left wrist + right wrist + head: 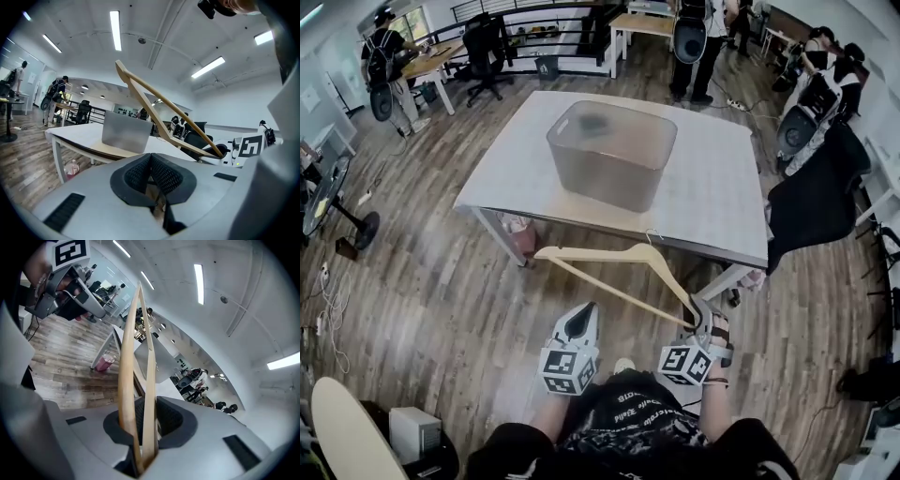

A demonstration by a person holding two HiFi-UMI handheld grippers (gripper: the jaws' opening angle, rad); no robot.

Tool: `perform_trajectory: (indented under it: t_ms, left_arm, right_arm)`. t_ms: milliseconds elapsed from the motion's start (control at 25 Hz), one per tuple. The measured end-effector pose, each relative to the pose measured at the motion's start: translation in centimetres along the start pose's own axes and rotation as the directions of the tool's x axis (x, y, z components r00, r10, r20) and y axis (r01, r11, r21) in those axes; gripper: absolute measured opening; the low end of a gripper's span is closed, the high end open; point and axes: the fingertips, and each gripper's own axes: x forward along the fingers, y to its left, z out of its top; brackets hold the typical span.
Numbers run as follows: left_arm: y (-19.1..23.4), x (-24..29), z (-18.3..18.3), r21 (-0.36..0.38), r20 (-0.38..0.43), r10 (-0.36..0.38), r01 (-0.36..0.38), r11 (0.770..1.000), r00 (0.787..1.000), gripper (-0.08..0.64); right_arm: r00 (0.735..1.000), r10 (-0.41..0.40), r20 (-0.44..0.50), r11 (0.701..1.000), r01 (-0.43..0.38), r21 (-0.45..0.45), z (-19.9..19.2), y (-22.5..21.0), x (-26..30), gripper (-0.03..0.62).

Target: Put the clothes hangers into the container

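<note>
Two grippers: the left gripper (580,321) presses its ribbed black pads together, empty. The right gripper (698,316) clamps one end of a smooth pale wooden hanger (600,253), held in the air before the white table (712,202) bearing a frosted, round-cornered plastic container (611,155).

Left gripper (583,317), jaws together and empty, sat at nine o'clock of right gripper (697,314), which clamped a hanger (609,254).
</note>
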Motion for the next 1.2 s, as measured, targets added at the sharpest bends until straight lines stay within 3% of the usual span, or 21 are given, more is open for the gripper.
perform_trajectory:
  t_ms: [360, 560, 760, 1200]
  left_arm:
    - [-2.3, 5.7, 1.3, 0.008, 0.024, 0.003, -0.003, 1.0, 1.0, 0.02]
    - [-2.2, 7.1, 1.4, 0.005, 0.021, 0.014, -0.014, 1.0, 1.0, 0.02]
    - [-2.2, 9.7, 1.4, 0.003, 0.016, 0.018, -0.018, 1.0, 1.0, 0.02]
    - [4.2, 15.7, 5.1, 0.002, 0.042, -0.009, 0.009, 1.0, 0.999, 0.02]
  right_arm:
    - [0.999, 0.017, 0.038, 1.0, -0.016, -0.026, -1.8, -3.9, 4.5, 0.074]
    - [0.997, -0.004, 0.074, 1.0, 0.004, -0.005, -1.8, -5.9, 4.6, 0.074]
    - [0.994, -0.055, 0.095, 0.997, 0.06, -0.041, -1.8, -9.6, 5.6, 0.074]
    - [0.983, -0.156, 0.095, 0.988, 0.157, 0.0, 3.2, -13.9, 10.0, 0.074]
